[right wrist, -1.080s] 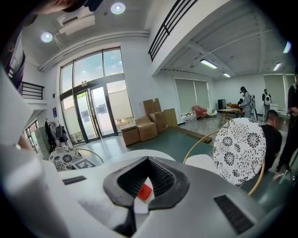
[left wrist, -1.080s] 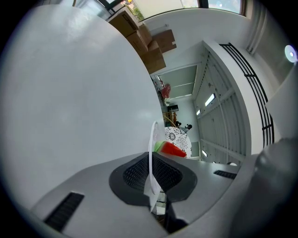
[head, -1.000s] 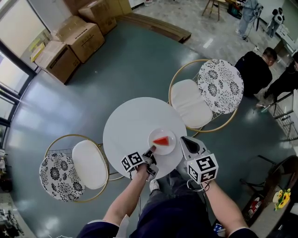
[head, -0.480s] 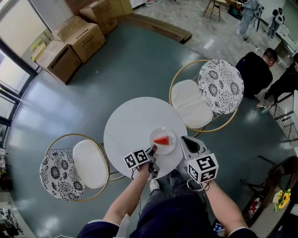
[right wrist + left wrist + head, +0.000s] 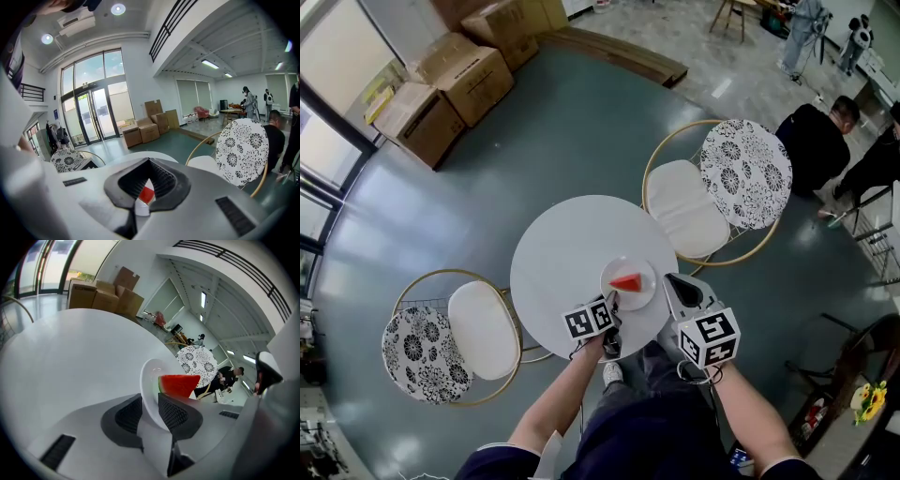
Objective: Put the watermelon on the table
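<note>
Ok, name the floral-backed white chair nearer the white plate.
The head view's upper-right chair: the plate lies on its side of the round white table; the lower-left chair is farther.

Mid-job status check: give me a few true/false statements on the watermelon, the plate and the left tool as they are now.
1. The watermelon lies on the plate. True.
2. The plate sits at the centre of the table. False: it is near the edge by the tools.
3. The left tool is clear of the plate. False: the rim stands between its jaws, which have just been opening.
4. Cardboard boxes stand on the floor. True.
</note>
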`<state>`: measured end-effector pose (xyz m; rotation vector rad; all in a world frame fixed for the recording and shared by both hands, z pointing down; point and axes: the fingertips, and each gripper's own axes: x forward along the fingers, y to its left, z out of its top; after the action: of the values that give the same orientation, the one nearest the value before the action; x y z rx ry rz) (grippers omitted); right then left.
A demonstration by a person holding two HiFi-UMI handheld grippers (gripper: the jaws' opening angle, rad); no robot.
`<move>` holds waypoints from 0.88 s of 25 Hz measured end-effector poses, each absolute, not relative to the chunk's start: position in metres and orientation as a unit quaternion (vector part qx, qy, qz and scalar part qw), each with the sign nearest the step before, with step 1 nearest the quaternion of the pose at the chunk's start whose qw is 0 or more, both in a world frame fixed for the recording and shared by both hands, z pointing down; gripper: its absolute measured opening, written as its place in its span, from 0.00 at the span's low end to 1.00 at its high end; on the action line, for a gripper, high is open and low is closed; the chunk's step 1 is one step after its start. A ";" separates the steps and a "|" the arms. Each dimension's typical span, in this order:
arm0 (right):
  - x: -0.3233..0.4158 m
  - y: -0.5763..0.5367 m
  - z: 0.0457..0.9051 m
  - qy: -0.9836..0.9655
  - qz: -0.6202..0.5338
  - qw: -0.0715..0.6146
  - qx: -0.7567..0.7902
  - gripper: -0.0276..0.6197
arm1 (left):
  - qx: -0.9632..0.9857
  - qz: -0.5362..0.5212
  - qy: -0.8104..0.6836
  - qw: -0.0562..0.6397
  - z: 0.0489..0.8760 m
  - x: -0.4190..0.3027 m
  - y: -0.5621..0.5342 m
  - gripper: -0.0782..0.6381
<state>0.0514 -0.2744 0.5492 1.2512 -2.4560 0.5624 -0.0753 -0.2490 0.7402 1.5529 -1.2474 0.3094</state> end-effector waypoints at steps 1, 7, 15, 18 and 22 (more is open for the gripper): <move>0.051 -0.274 0.549 -0.861 0.197 0.164 0.438 0.05 | 0.653 0.140 -0.528 0.525 0.740 -0.076 -0.249 0.24; 0.049 -0.273 0.550 -0.862 0.198 0.164 0.438 0.05 | 0.666 0.213 -0.540 0.469 0.742 -0.078 -0.248 0.27; 0.045 -0.272 0.547 -0.861 0.197 0.161 0.440 0.05 | 0.673 0.270 -0.539 0.429 0.742 -0.080 -0.248 0.31; 0.046 -0.271 0.546 -0.860 0.197 0.160 0.444 0.05 | 0.683 0.297 -0.537 0.395 0.740 -0.081 -0.249 0.31; 0.046 -0.270 0.542 -0.859 0.194 0.154 0.448 0.05 | 0.687 0.296 -0.543 0.382 0.730 -0.088 -0.248 0.31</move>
<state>0.0460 -0.2697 0.5422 1.2837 -2.4617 0.5570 -0.0881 -0.2475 0.7299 1.7521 -1.3867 0.7552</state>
